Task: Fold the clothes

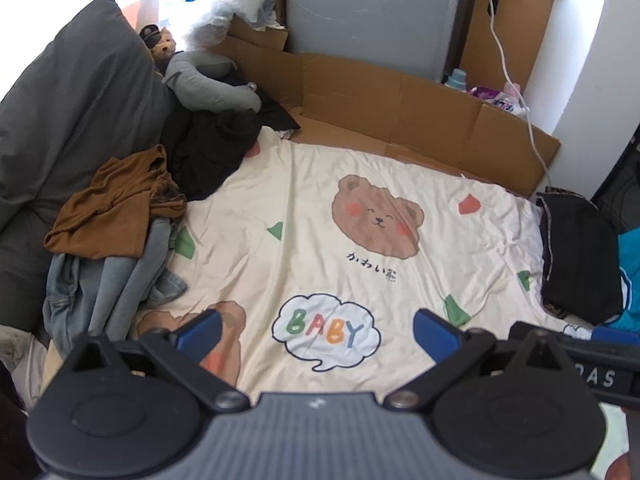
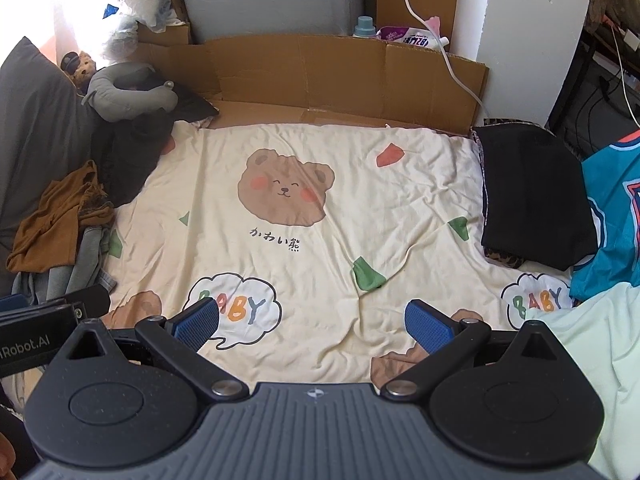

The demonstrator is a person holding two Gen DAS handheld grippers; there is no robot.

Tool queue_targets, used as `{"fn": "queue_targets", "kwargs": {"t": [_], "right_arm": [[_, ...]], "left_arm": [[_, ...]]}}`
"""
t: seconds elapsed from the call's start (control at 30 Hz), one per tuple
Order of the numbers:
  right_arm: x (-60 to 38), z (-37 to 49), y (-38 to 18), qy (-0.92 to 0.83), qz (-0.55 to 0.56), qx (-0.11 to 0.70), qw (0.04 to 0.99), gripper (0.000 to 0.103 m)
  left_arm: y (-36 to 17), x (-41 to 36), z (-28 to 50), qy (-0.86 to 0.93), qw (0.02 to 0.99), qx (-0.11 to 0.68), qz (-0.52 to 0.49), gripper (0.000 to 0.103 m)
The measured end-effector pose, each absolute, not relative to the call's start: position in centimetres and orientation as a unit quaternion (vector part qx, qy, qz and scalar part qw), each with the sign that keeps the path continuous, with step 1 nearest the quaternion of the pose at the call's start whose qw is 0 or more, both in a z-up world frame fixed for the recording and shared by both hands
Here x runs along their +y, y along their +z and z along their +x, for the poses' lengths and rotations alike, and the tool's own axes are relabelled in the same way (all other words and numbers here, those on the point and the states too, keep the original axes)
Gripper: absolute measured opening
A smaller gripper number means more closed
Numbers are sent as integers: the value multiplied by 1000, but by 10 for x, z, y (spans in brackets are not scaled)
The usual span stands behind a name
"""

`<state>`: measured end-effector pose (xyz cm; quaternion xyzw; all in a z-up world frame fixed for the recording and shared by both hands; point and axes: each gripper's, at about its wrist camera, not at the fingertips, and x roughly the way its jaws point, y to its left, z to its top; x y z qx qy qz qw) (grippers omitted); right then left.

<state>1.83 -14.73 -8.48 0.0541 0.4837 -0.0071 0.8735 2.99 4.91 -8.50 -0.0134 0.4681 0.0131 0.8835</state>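
Broadly, a cream cotton bedsheet (image 1: pixel 320 184) printed with brown bear faces, green and red shapes and "BABY" speech clouds covers the bed, lightly creased and bare across its middle. Flattened corrugated cardboard (image 1: pixel 400 92) stands along its far edge against a grey panel (image 1: pixel 372 12) and a white pillar (image 2: pixel 516 20). At the left a big dark grey pillow (image 1: pixel 76 92) runs out of frame.

The clothes lie at both sides. On the left is an unfolded heap: a black garment (image 1: pixel 208 148), a rust-brown top (image 1: pixel 112 204) crumpled over pale blue jeans (image 1: pixel 108 292), whose lower part is hidden behind the left gripper's body. On the right a black garment (image 2: pixel 532 196) lies folded flat, a leopard-print edge showing beneath it; touching it is a teal jersey (image 2: pixel 608 220), cut off by the frame, and a pale mint garment (image 2: pixel 592 344) lies nearer.

A grey U-shaped neck pillow (image 2: pixel 128 92) and a small plush bear (image 2: pixel 80 68) sit in the far left corner, partly washed out by window glare. A white cable (image 2: pixel 440 52) hangs down over the cardboard.

Both claws hover above the sheet: the left gripper (image 1: pixel 316 330) and the right gripper (image 2: pixel 312 320) each have their blue ribbed pads (image 2: pixel 428 326) spread wide, holding nothing.
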Motion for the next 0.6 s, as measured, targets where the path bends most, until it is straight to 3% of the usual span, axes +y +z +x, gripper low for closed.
{"fn": "queue_targets", "kwargs": {"t": [0.6], "right_arm": [[-149,19,-84,-9,54,483,874,102]], "left_arm": [[-83,45,27,6,883,470,-16,103]]}}
